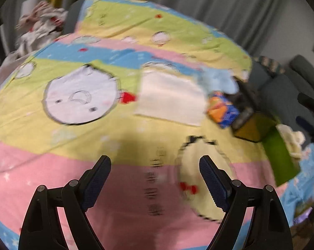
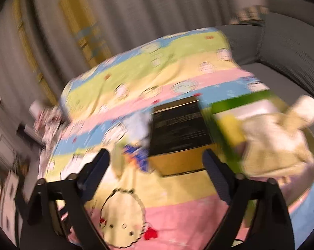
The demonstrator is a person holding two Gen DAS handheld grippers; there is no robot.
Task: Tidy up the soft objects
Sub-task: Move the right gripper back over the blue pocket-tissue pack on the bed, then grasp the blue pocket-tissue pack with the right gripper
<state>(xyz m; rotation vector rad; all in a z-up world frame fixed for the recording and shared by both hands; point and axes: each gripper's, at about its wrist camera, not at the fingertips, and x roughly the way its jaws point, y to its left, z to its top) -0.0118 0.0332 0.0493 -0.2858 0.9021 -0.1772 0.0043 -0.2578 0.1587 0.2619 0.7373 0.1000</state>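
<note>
Both views are blurred. A striped cartoon bedsheet (image 1: pixel 94 141) covers the bed. On it lie a folded cream cloth (image 1: pixel 171 98), a light blue fluffy cloth (image 1: pixel 217 81) and an orange-and-blue soft item (image 1: pixel 221 110). A black-and-yellow box (image 1: pixel 252 127) and a green box (image 1: pixel 282 156) holding a cream plush (image 1: pixel 292 141) stand at the right. My left gripper (image 1: pixel 154 166) is open and empty above the sheet. My right gripper (image 2: pixel 155 160) is open and empty, near the black box (image 2: pixel 177 129), the green box (image 2: pixel 225 129) and the plush (image 2: pixel 278 137).
A crumpled patterned cloth (image 1: pixel 42 27) lies at the bed's far left. Grey curtains (image 1: pixel 219 6) hang behind. Grey cushions (image 1: pixel 282 89) sit to the right of the bed. The light blue cloth also shows in the right wrist view (image 2: pixel 138 127).
</note>
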